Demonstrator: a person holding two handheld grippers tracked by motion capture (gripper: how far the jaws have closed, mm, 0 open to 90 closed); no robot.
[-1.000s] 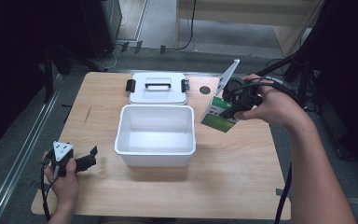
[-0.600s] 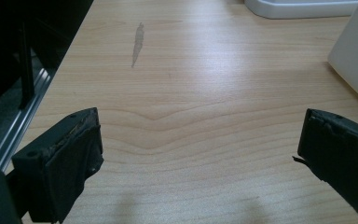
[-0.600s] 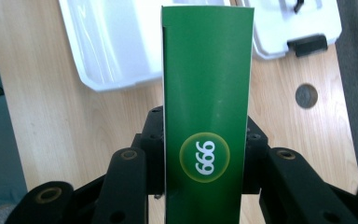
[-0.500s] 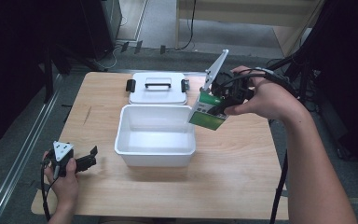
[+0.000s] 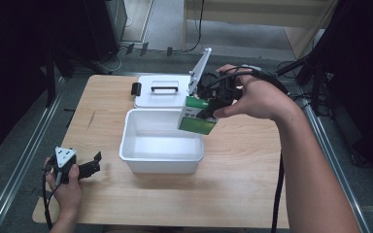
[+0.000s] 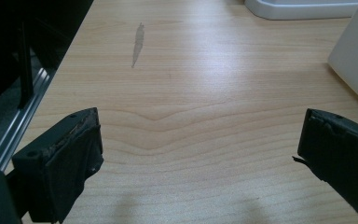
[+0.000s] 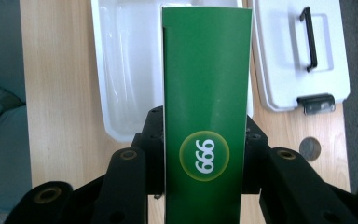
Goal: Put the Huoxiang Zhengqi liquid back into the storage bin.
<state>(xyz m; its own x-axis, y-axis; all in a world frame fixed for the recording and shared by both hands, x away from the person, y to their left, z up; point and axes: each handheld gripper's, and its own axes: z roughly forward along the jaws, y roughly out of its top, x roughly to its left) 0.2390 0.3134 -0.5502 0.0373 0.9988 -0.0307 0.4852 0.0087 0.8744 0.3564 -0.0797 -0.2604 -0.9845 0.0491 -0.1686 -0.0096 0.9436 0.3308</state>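
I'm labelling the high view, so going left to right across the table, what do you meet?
Left gripper, open, resting at the table's near left → white tub → green box held over the tub's right end → right gripper shut on it, with the hand behind.

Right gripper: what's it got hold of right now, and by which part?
The right gripper is shut on the green box, clamped across its two narrow sides at the near end, by the round 999 logo. The far end sticks out over the white bin.
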